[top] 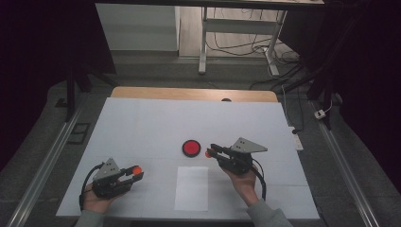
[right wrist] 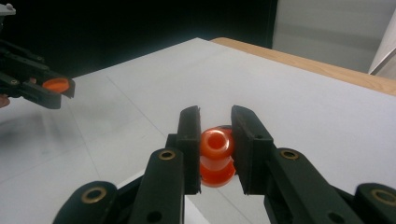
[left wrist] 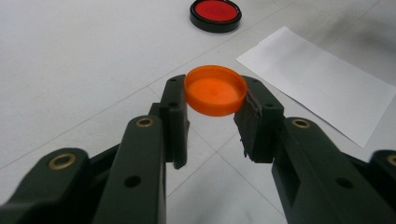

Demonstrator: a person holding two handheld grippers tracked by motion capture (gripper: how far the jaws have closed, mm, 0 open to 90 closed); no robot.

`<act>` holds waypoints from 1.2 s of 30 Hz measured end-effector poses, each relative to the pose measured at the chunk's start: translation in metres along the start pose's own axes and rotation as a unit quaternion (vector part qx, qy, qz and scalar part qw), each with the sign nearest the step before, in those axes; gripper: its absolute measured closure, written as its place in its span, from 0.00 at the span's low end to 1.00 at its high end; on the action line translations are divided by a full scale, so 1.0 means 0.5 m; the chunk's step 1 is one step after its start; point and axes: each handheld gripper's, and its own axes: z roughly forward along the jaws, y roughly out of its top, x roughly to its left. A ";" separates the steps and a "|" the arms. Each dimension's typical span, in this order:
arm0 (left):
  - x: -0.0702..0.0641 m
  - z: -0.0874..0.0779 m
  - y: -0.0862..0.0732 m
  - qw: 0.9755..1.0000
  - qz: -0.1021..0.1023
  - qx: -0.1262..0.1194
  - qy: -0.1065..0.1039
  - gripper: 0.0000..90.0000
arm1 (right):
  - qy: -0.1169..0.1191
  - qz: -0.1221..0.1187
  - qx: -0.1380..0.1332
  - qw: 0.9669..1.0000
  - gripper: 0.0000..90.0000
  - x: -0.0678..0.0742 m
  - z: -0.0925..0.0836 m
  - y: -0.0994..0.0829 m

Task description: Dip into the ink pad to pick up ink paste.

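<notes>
An orange cap (left wrist: 215,90) sits pinched between the jaws of the left gripper (top: 134,172), held just above the white table (top: 142,127) at its near left. The right gripper (top: 210,151) squeezes a small orange bottle (right wrist: 216,156), mouth toward the camera, near a red disc in a black rim (top: 191,148). A white sheet of paper (top: 191,188) lies between the two hands.

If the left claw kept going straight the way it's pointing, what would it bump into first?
Probably the round black dish with a red centre, straight beyond the left claw and its orange plastic cap; the white paper sheet lies just aside. Depth is unclear.
</notes>
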 end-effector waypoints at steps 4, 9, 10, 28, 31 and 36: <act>-0.001 -0.001 0.001 1.000 0.001 -0.001 0.000 0.72 | 0.002 0.000 0.005 1.000 0.81 0.000 0.019 0.006; 0.000 0.001 0.001 1.000 0.002 0.000 0.000 0.72 | 0.005 0.000 0.008 1.000 0.81 -0.003 0.036 0.012; 0.000 0.001 0.001 1.000 0.001 0.000 0.000 0.72 | 0.004 0.001 0.008 1.000 0.81 -0.004 0.040 0.012; 0.001 0.001 0.002 1.000 0.000 0.000 0.002 0.72 | 0.008 0.008 0.015 1.000 0.81 -0.014 0.071 0.021; 0.001 0.002 0.002 1.000 0.002 0.001 0.001 0.72 | 0.009 0.003 0.019 1.000 0.81 -0.014 0.078 0.029; -0.001 0.003 0.003 1.000 0.003 0.001 -0.001 0.72 | 0.007 0.004 0.027 1.000 0.81 -0.017 0.097 0.029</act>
